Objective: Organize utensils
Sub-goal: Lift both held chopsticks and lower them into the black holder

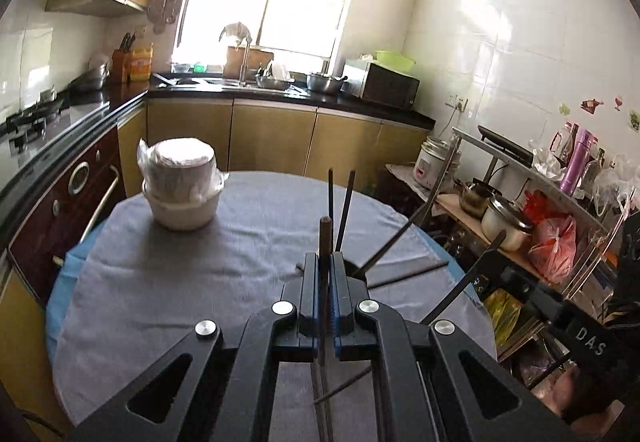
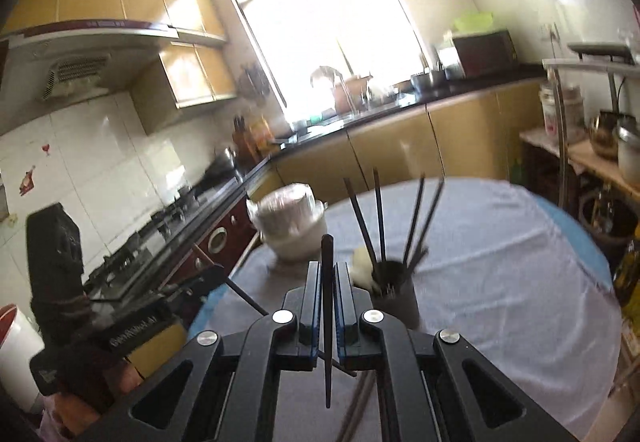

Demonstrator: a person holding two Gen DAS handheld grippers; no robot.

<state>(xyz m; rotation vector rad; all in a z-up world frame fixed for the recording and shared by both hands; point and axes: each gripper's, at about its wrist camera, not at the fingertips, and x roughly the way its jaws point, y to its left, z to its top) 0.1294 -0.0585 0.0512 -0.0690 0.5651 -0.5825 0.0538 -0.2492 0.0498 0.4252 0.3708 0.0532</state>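
Note:
My left gripper is shut on a brown chopstick held upright above the round table. Just beyond it a dark holder cup holds several dark chopsticks, mostly hidden behind the fingers. My right gripper is shut on a dark chopstick held upright. The same dark holder cup stands to its right with several chopsticks fanned out in it. More chopsticks lie on the cloth under both grippers.
A grey cloth covers the round table. Stacked white bowls in plastic wrap stand at its far left. A pale object lies beside the cup. A cluttered shelf is to the right, counters and stove to the left.

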